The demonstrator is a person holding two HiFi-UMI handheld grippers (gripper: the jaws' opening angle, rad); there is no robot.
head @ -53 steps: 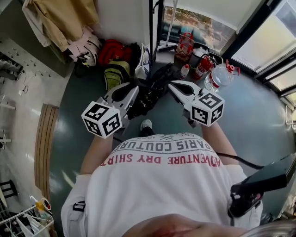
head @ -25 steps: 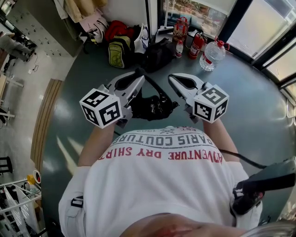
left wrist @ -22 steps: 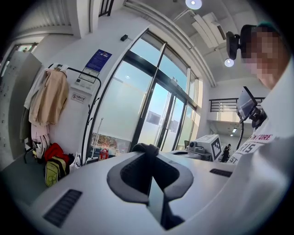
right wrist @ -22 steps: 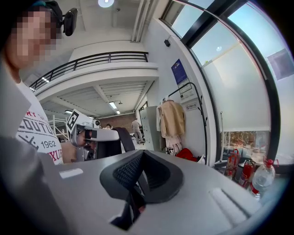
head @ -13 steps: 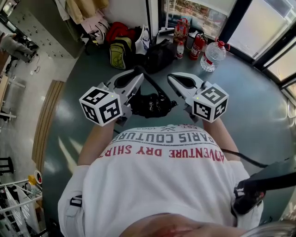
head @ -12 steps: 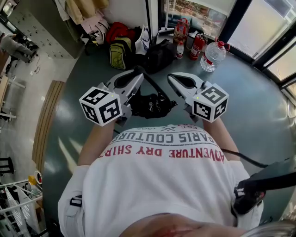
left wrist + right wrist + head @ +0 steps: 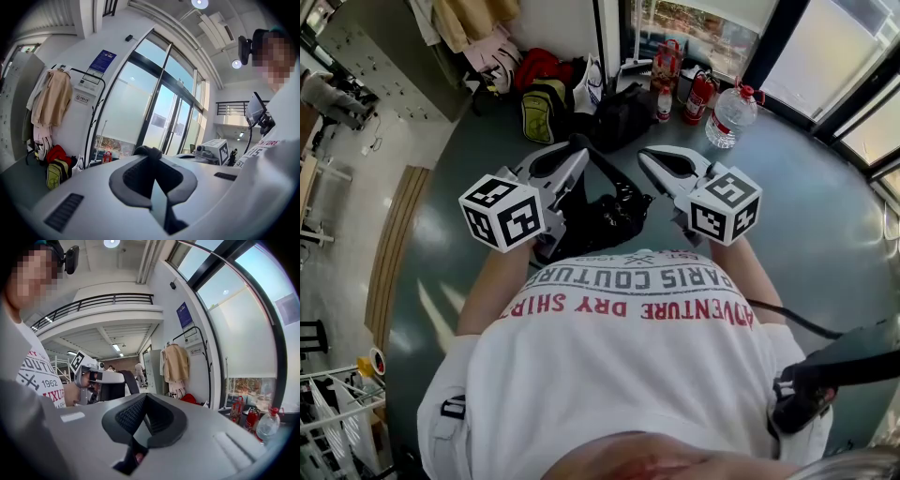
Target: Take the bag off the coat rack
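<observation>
A black bag (image 7: pixel 602 217) hangs by its strap (image 7: pixel 614 173) in front of my chest, away from the coat rack. My left gripper (image 7: pixel 578 143) is shut on that strap, which loops over its closed jaws in the left gripper view (image 7: pixel 149 157). Beside it, my right gripper (image 7: pixel 645 157) is shut with nothing in it, a short way right of the strap. The black coat rack (image 7: pixel 92 112) stands by the wall with a beige coat (image 7: pixel 50 104) on it; the right gripper view also shows the rack (image 7: pixel 202 357).
Below the rack lie a red bag (image 7: pixel 540 66), a yellow-green backpack (image 7: pixel 541 109) and a black bag (image 7: pixel 621 112). Red fire extinguishers (image 7: pixel 698 92) and a large water bottle (image 7: pixel 731 111) stand by the glass doors (image 7: pixel 712 37).
The black bag has swung slightly left and closer to my body. Both grippers stay almost where they were.
</observation>
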